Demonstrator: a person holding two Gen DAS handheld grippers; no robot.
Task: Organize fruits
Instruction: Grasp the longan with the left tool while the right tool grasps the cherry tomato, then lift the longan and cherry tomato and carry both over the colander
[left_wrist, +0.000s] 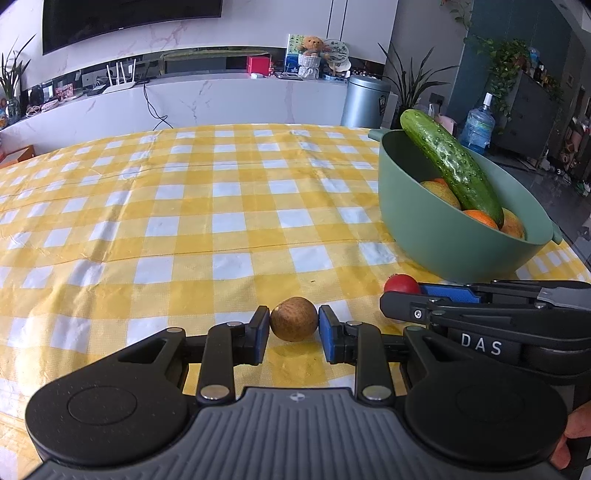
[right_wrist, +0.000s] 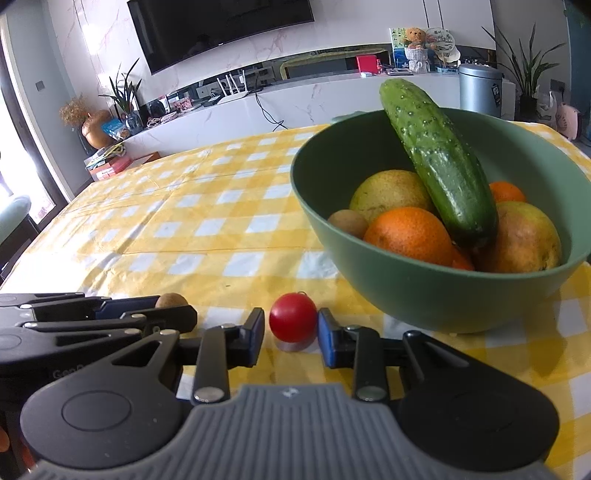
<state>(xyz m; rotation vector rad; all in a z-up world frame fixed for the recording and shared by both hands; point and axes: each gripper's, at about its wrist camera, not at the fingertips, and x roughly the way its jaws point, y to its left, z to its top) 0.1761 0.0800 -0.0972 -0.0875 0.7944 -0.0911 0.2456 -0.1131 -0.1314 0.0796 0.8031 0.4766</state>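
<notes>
A yellow-and-white checked tablecloth (left_wrist: 221, 206) carries a green bowl (right_wrist: 443, 291), a red, perhaps tomato-like fruit (right_wrist: 293, 322) and a brown fruit (left_wrist: 293, 319).

Table covered in yellow and white checked cloth (left_wrist: 221, 206). Directly on it: green bowl (right_wrist: 443, 291) at right side, small red tomato (right_wrist: 293, 322) just in front of bowl, small brown round fruit (left_wrist: 294, 319) to left of tomato, apart from it

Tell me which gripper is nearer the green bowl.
Right. The right gripper brackets the red tomato just in front of the green bowl. The left gripper sits farther left, bracketing the small brown fruit.
</notes>
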